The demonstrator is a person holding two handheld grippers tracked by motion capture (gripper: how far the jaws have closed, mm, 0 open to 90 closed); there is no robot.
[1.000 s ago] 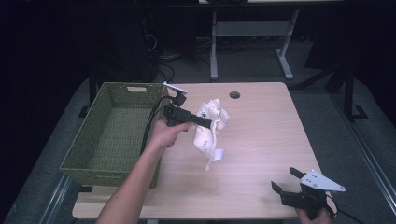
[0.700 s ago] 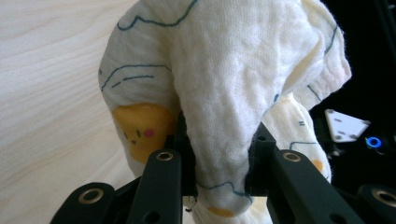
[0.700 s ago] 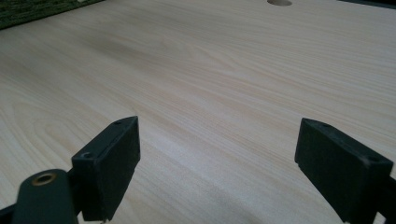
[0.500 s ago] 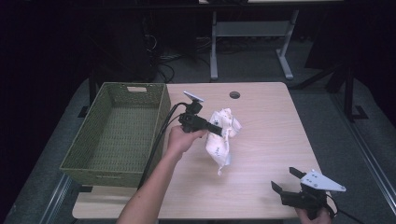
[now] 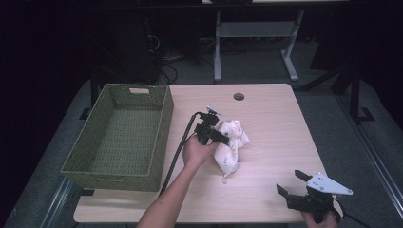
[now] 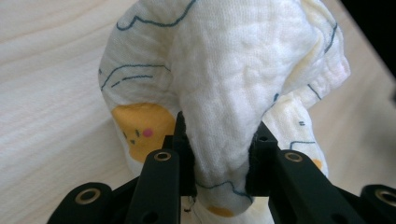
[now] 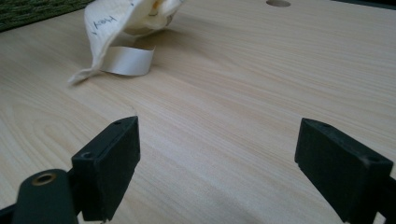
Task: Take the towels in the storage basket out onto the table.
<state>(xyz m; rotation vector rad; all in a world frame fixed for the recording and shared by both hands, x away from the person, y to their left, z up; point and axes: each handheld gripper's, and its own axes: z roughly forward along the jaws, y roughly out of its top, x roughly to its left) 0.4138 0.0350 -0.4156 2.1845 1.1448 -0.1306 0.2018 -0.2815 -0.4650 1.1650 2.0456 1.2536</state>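
Cloth (image 5: 229,148), long axis toward near edge

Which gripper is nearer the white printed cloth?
Left. The left gripper is clamped on the white printed cloth; the right gripper sits open near the table's front edge.

cloth (image 5: 231,145) on table (image 5: 275,137), basket (image 5: 119,135) left

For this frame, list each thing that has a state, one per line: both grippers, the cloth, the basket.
Left gripper: shut on the white printed cloth, a fold pinched between its fingers.
Right gripper: open, nothing between its fingers, near the table's front edge.
White printed cloth: bunched, lower end resting on the light wooden table.
Green woven basket: upright, empty, at the table's left side.
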